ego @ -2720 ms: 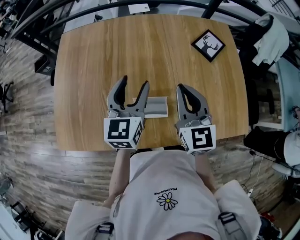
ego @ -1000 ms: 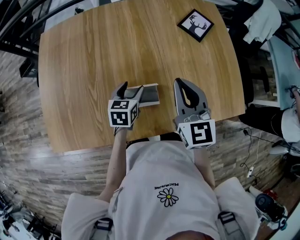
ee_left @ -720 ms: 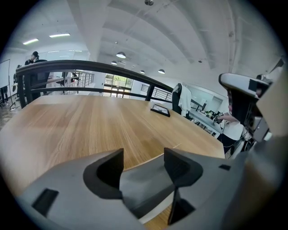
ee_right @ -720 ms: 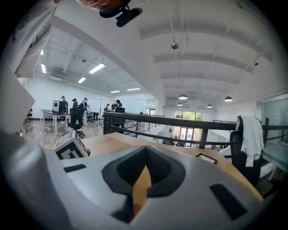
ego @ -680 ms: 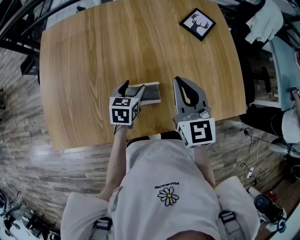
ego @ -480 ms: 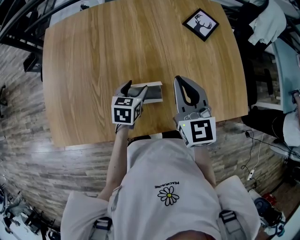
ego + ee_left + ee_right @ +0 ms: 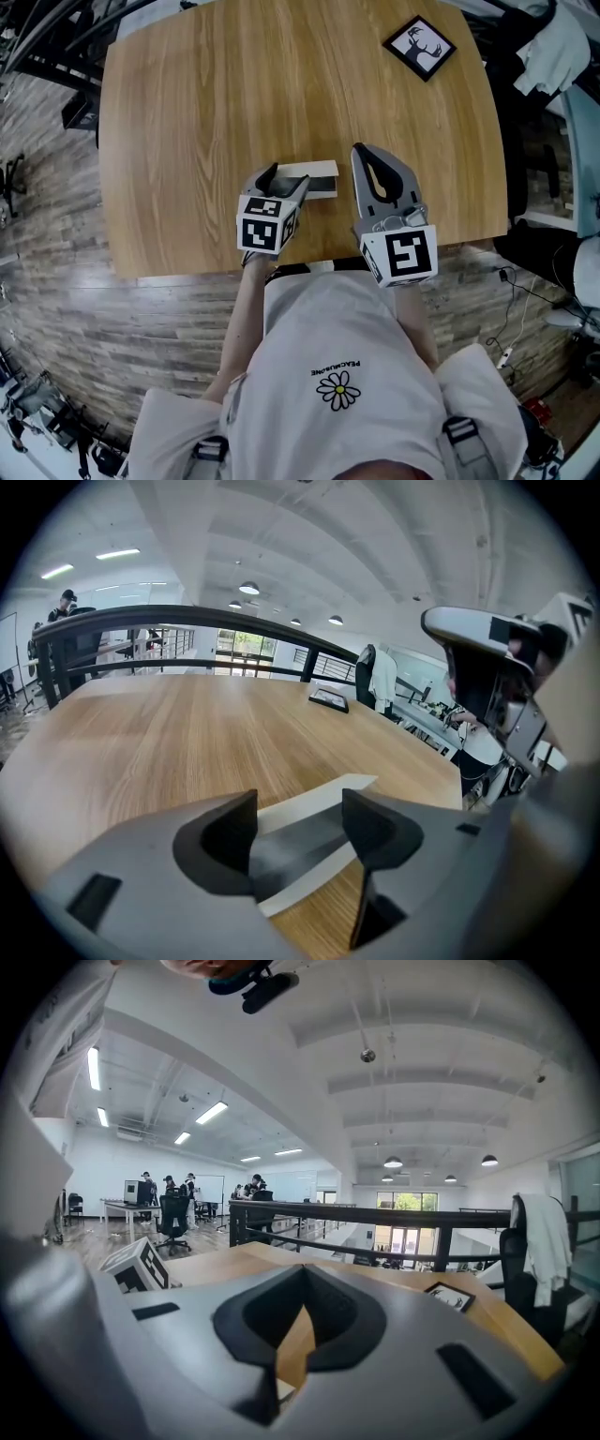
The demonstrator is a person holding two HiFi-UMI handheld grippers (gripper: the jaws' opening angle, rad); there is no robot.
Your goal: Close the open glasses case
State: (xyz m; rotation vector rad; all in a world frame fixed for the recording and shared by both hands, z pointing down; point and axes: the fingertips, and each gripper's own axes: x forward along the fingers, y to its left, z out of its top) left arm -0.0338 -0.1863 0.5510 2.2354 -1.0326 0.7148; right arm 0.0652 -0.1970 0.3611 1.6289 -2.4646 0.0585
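Fingers of left gripper (image 7: pixel 288 175) spread wide around open glasses case (image 7: pixel 319 171), right gripper (image 7: pixel 361 153) pressed together, holding nothing, both by table (image 7: pixel 234 84) near edge

The rounded light wooden table (image 7: pixel 206 112) across the upper middle of the head view shows fine straight grain under a smooth satin finish. The plank floor (image 7: pixel 56 281) at the left looks rougher and grey-brown. At centre, the oblong glasses case (image 7: pixel 321 180) is matt dark grey with a smooth white lid, the left gripper (image 7: pixel 288 175) and right gripper (image 7: pixel 362 150) are moulded matt grey plastic, and the white shirt (image 7: pixel 328 347) below is soft cloth.
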